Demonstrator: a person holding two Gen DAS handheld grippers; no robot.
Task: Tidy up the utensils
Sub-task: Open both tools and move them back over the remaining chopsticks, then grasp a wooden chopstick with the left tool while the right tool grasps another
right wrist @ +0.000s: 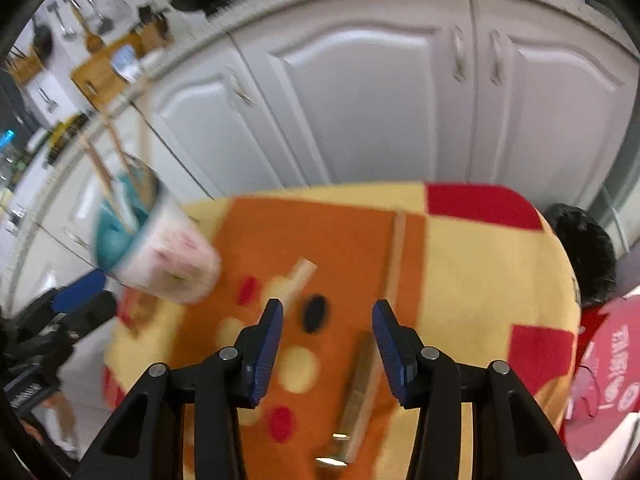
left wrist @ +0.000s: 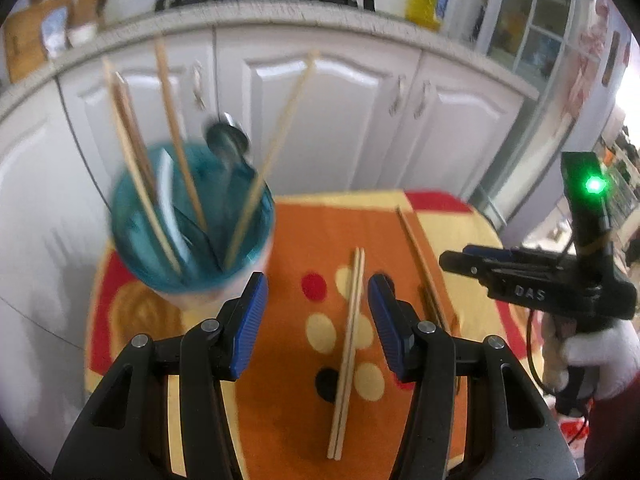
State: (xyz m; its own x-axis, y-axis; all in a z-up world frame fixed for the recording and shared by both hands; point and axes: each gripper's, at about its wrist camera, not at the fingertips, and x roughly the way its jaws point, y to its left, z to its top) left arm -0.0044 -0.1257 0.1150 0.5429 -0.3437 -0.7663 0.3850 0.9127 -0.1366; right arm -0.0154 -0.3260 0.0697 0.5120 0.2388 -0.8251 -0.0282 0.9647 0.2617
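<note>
Only leftward, 2 paired chopsticks [left wrist: 347, 356] between open left hand-held gripper [left wrist: 318, 328].

The right gripper [right wrist: 327, 340] is hovering with its blue pads spread wide over the patterned tablecloth [right wrist: 480, 264]. At about ten o'clock a blurred cup [right wrist: 168, 256] with a teal inside is holding chopsticks [right wrist: 100, 168]. A wooden utensil [right wrist: 362, 396] is lying below between the fingers, another stick [right wrist: 396, 256] is resting at twelve. White cabinets [right wrist: 360, 92] are filling the background.
</note>
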